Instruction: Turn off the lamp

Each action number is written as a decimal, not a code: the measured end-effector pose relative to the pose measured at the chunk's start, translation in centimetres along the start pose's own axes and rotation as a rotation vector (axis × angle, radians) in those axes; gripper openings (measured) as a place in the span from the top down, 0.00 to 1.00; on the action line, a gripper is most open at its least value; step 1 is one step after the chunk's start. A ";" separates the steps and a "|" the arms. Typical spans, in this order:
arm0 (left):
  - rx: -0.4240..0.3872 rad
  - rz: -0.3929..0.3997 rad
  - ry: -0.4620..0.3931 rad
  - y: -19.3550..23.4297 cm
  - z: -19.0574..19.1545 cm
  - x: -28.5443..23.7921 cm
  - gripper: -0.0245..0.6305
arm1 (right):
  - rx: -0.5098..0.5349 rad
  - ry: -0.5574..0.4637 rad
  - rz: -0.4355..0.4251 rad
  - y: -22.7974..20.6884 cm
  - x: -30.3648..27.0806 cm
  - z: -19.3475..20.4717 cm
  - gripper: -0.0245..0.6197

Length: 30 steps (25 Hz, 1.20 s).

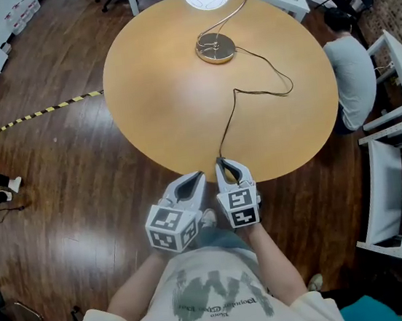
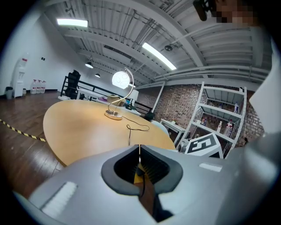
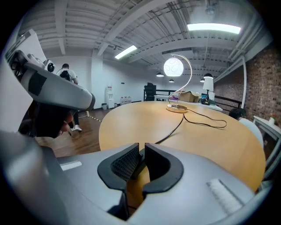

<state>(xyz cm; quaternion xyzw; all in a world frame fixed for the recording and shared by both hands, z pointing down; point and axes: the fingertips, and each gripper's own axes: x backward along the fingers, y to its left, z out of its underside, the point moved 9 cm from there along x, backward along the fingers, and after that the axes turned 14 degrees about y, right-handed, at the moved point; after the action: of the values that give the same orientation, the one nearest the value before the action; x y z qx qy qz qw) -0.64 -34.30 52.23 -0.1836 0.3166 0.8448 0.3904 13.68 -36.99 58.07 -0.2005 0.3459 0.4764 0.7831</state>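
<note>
Lit and glowing at 12 o'clock on the round tabletop (image 1: pixel 171 101): the lamp (image 1: pixel 215 48), with an arched neck and a round metal base. Running from that base, a dark cord (image 1: pixel 278 80), looping out toward 3 o'clock, then swinging back down to the 6 o'clock edge. Right there at the edge, the right hand-held gripper (image 1: pixel 223 163), with jaws pinched almost together on the dark end of the cord. Just beside it, on its 9 o'clock side, the left hand-held gripper (image 1: pixel 198 174), with jaws pressed together and gripping nothing. Off the tabletop at 3 o'clock, a seated person (image 1: pixel 352 77) in a light top.
</note>
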 end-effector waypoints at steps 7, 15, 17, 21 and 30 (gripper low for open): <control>0.004 0.002 0.002 0.0 -0.1 -0.4 0.98 | -0.007 -0.001 -0.013 -0.2 -0.1 0.3 0.92; 0.002 0.005 0.009 -0.1 0.0 -0.6 0.98 | -0.079 0.081 -0.054 -1.3 -0.8 0.0 0.95; 0.001 0.007 0.009 -0.1 0.0 -0.6 0.98 | -0.085 0.088 -0.053 -1.4 -0.8 0.0 0.95; -0.003 0.007 0.006 -0.2 -0.2 -0.6 0.98 | -0.102 0.101 -0.049 -1.6 -1.0 -0.1 0.95; -0.014 0.016 -0.002 -0.7 -0.7 -0.1 0.98 | -0.122 0.018 -0.023 -1.3 0.2 0.0 0.96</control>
<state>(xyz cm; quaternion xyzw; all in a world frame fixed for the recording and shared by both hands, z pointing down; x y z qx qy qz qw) 0.04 -34.45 51.49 -0.1829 0.3116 0.8502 0.3829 14.93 -37.50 57.95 -0.2559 0.3208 0.4860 0.7716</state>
